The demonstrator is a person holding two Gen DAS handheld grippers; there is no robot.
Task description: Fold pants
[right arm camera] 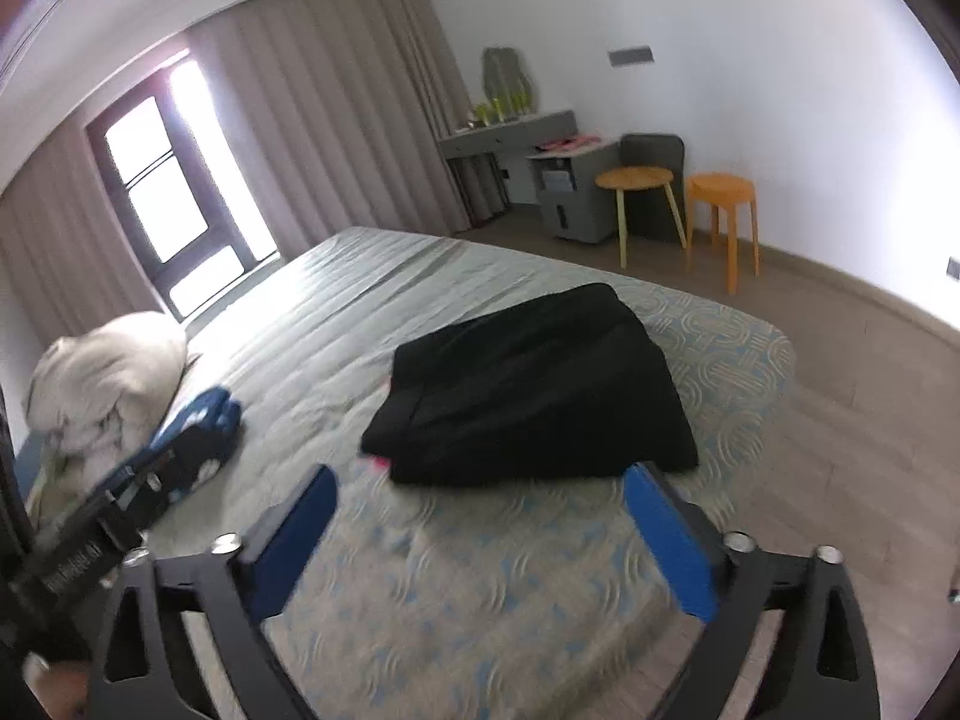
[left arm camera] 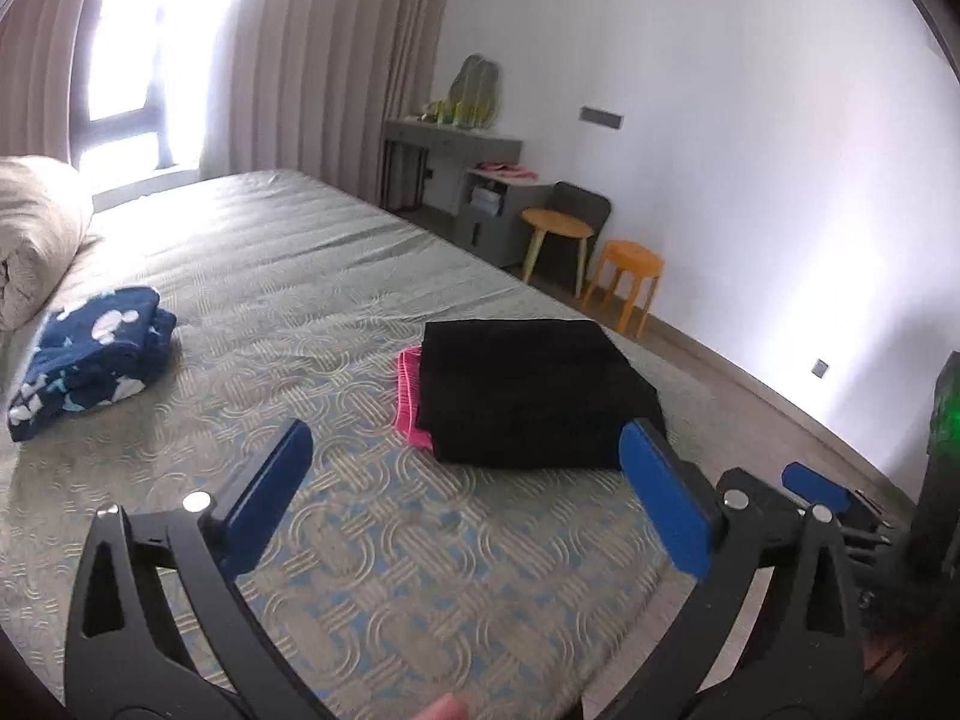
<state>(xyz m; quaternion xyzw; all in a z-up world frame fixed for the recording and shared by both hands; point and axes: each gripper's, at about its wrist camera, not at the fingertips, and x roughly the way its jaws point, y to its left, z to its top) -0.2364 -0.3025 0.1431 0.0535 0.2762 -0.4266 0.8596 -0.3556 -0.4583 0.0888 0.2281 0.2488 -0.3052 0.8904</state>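
The bed [left arm camera: 288, 252], with its pale patterned mattress cover, fills most of both views and runs back toward the beige curtains [left arm camera: 336, 60] and a bright window [right arm camera: 174, 192] at about eleven o'clock. On it, near the corner closest to the wall, lie the folded black pants [left arm camera: 528, 390], a flat, squared stack that sits at about one o'clock in the left wrist view and at about twelve o'clock in the right wrist view [right arm camera: 534, 384]. A folded pink garment [left arm camera: 411, 396] lies under the pants, its edge showing at their nine o'clock side. A bundled cream duvet [left arm camera: 36, 240] sits at the bed's nine o'clock edge, and just in front of it rests a folded navy garment with white print [left arm camera: 90, 360]. Against the white wall at one o'clock stand a grey desk [left arm camera: 456, 144], a round wooden side table [left arm camera: 558, 225] and an orange stool [left arm camera: 630, 276]. The left gripper [left arm camera: 465, 480] hovers above the mattress with its blue fingers spread wide and nothing between them, just short of the pants' near edge. The right gripper [right arm camera: 477, 519] is likewise spread wide and empty, poised just in front of the pants, apart from the cloth.
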